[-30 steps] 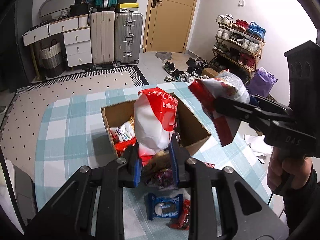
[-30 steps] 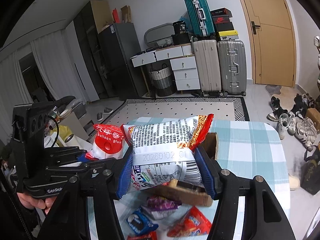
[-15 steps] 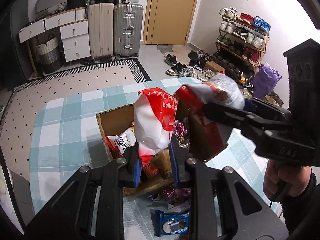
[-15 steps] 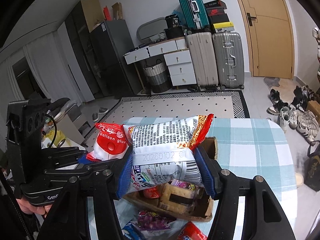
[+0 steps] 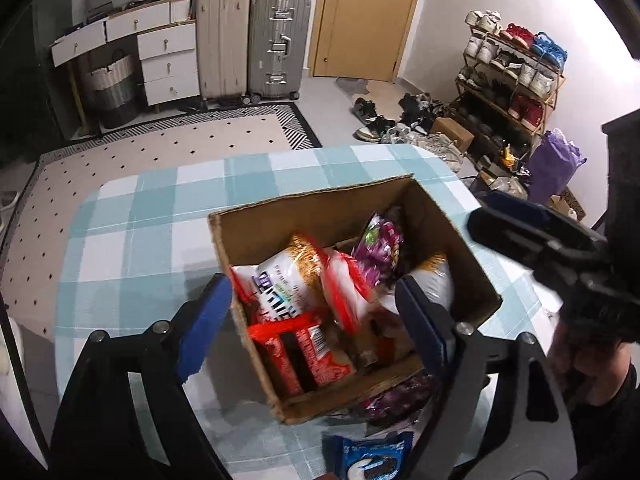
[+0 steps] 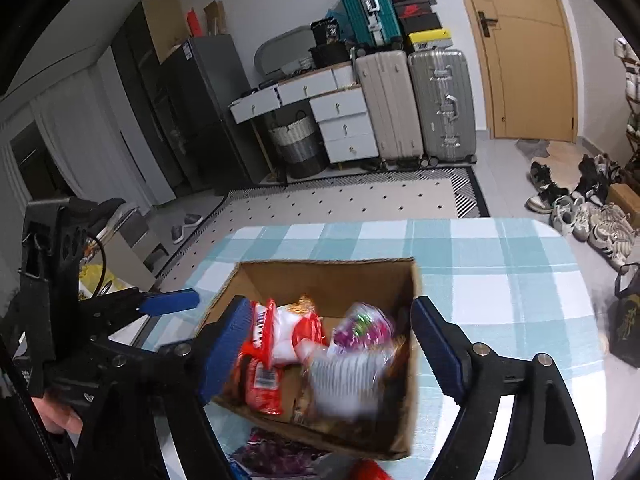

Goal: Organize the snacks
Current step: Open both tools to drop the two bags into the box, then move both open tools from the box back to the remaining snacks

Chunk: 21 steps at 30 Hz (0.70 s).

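Observation:
An open cardboard box [image 5: 316,208] [image 6: 332,276] stands on the checked table and holds several snack packets: a white and gold bag [image 5: 284,284], a red and white balloon-glue bag [image 5: 344,292], a purple bag [image 5: 380,244] and a red packet [image 5: 304,352]. A white barcode bag [image 6: 344,376] is blurred inside the box. My left gripper [image 5: 316,320] is open and empty above the box's near side. My right gripper [image 6: 332,344] is open and empty above the box; it also shows at the right of the left wrist view [image 5: 516,224].
A blue cookie packet [image 5: 372,456] and a purple packet [image 5: 400,400] lie on the teal checked tablecloth [image 5: 140,224] in front of the box. Beyond the table are a patterned rug, suitcases [image 6: 412,104], white drawers, a door and a shoe rack [image 5: 512,80].
Both grippers opened. The balloon-glue bag left my left gripper and the barcode bag left my right gripper; both now lie in the box.

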Tool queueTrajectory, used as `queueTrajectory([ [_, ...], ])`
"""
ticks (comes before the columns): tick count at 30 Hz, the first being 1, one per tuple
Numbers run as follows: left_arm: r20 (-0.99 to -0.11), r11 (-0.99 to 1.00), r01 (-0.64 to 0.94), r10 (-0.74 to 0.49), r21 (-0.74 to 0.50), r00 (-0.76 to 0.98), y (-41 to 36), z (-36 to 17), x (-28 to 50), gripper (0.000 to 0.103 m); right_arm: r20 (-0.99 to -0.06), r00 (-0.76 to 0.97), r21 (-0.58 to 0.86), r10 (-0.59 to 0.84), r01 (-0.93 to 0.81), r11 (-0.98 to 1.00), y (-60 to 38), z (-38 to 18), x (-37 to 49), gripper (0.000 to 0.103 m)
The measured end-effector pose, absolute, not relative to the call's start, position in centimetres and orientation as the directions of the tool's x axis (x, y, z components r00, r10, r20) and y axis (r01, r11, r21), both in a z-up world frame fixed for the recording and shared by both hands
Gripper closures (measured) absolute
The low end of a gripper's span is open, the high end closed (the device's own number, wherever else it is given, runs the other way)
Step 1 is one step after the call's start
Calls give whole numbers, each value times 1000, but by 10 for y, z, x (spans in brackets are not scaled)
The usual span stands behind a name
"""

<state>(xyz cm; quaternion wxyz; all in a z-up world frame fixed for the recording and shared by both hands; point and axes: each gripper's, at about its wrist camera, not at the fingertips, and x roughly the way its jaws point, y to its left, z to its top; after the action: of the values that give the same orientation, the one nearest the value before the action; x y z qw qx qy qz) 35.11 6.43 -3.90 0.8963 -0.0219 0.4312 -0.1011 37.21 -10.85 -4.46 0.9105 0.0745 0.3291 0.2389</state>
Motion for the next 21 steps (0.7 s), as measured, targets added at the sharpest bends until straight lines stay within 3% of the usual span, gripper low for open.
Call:
queueTrajectory([
  [21, -733, 990, 127, -127, -55, 669, 67, 4, 256, 20, -486, 719, 289, 497, -404, 868, -136, 4, 289, 14],
])
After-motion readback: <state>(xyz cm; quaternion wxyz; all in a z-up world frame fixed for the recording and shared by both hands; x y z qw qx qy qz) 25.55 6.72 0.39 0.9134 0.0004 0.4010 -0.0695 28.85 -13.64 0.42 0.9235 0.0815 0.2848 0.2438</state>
